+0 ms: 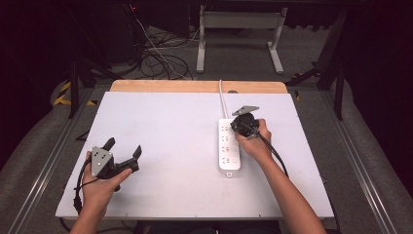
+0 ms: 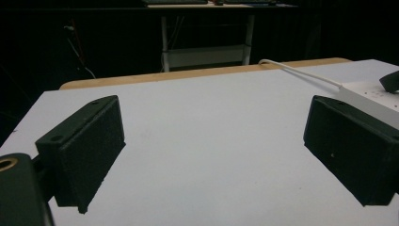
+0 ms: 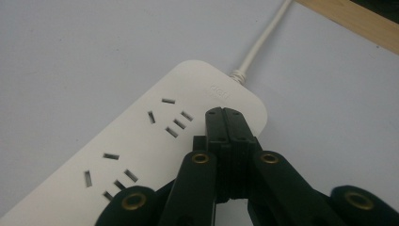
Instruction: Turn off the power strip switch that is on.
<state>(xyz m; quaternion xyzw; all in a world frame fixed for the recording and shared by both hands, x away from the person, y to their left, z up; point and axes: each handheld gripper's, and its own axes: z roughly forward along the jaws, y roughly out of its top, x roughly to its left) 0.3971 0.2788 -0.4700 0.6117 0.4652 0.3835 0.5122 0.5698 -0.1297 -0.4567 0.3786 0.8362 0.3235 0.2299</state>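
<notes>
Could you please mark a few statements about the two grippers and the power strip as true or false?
1. The left gripper has its fingers spread wide apart. True.
2. The right gripper holds a plug. False: its fingers are closed together with nothing between them.
3. The right gripper sits over the power strip. True.
4. The power strip lies under the left gripper. False: it lies on the table's right half, with the left gripper well apart from it.
5. A white cord runs from the strip toward the table's far edge. True.
</notes>
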